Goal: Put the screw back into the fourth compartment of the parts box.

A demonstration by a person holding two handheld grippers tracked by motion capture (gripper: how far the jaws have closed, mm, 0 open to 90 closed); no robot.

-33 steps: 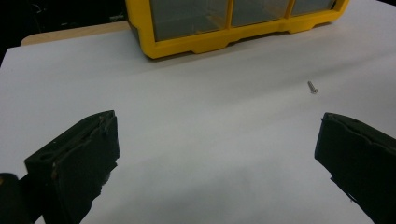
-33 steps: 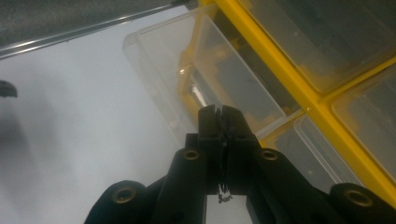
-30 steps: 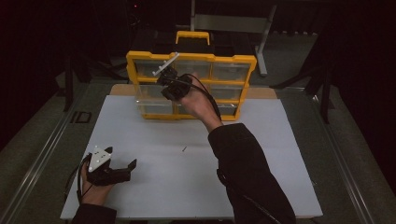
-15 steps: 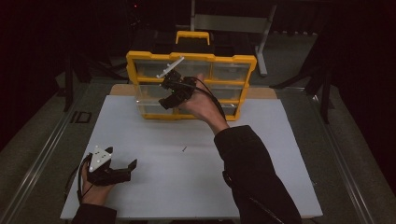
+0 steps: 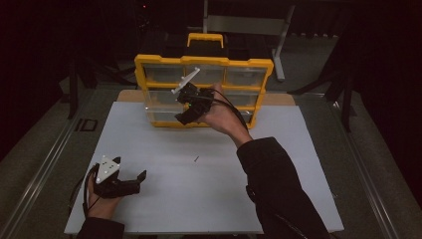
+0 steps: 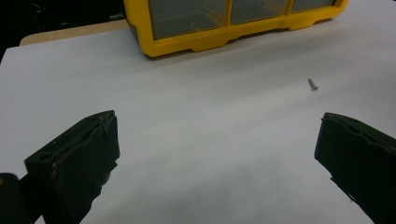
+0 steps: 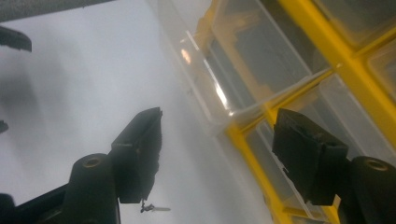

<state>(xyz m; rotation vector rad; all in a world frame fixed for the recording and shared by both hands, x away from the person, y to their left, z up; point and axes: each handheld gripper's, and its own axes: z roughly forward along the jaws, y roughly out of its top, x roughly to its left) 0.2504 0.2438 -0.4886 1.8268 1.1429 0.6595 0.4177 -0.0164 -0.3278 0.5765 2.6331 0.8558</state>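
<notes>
Right hand-held gripper (image 5: 185, 105) hides part of the yellow organizer (image 5: 149, 67).

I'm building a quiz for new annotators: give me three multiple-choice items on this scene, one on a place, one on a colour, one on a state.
1. Where does the screw lie?
A on the white board
B in a drawer
C between tongs

2. What colour is the organizer frame?
A blue
B yellow
C red

3. How are the left tongs?
A shut on the screw
B shut empty
C open

Key: 1 A, it lies bare on the board; 2 B, yellow bars surround the clear drawers; 3 C, a wide gap separates the jaws.
</notes>
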